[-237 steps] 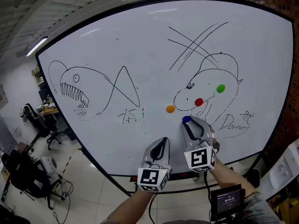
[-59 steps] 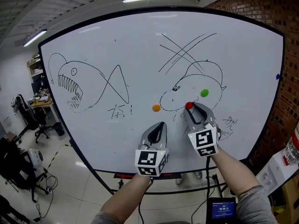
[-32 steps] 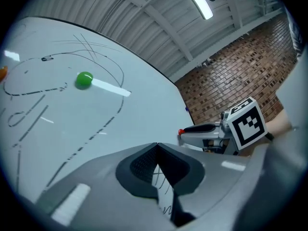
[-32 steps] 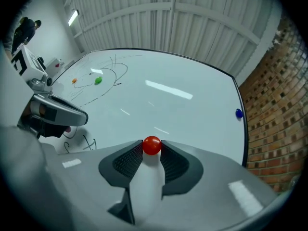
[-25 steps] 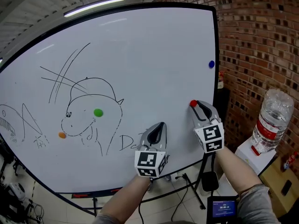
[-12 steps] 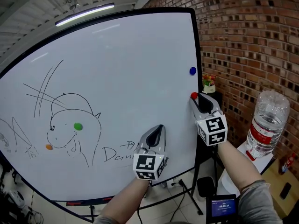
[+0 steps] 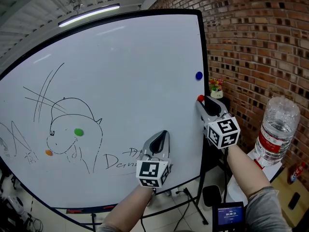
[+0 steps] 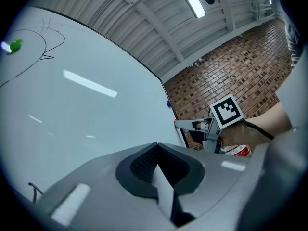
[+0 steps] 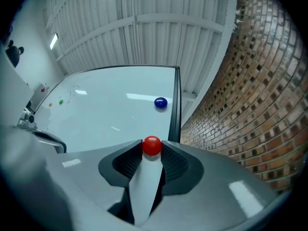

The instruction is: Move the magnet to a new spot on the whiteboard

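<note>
A red magnet [image 7: 200, 98] [image 9: 152, 146] sits between the tips of my right gripper [image 7: 202, 101] [image 9: 152, 149], against the whiteboard [image 7: 120, 71] close to its right edge. The jaws have just been opening slightly, but both tips still touch the magnet. A blue magnet [image 7: 199, 75] [image 9: 160, 102] sticks to the board just above it. My left gripper [image 7: 162, 135] [image 8: 156, 147] is shut and holds nothing, pointing at the lower board near the handwriting. A green magnet [image 7: 78, 132] and an orange magnet [image 7: 49, 152] sit on the drawing at the left.
A brick wall [image 7: 260, 47] stands right of the board. A large water bottle [image 7: 275, 129] rests on a white surface at the right. A small potted plant [image 7: 215, 87] stands behind the board's edge. A small screen [image 7: 229, 216] hangs below my right arm.
The red magnet has travelled with my right gripper from the drawing to the board's right edge. Over the last half second the right gripper has only rolled a little; the left has stayed put.
</note>
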Motion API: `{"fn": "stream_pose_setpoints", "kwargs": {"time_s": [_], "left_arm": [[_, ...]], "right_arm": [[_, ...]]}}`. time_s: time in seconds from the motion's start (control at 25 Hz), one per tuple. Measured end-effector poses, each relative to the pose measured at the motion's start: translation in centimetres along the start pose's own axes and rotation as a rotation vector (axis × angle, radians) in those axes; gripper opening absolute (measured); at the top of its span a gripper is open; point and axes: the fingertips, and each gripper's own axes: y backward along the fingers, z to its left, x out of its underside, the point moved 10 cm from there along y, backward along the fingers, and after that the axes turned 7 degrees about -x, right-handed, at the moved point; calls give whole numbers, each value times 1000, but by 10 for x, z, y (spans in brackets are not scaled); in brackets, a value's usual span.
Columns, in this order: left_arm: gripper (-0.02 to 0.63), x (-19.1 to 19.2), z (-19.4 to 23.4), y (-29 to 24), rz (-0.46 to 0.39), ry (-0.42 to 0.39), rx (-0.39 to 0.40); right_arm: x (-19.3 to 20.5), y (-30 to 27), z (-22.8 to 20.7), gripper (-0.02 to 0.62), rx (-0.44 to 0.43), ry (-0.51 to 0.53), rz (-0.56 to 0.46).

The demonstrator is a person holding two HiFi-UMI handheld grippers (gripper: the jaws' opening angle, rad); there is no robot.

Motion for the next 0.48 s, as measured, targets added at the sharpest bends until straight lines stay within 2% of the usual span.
{"fn": "stream_pose_setpoints", "kwargs": {"time_s": [0.12,0.48], "left_arm": [[2,0,-1,0,2,6,3],[2,-1,-1,0,7,15,3]], "right_arm": [[1,-1,-3,131,-19,-28,-11],[2,-1,-3,133,-23,-27,-11]]}}
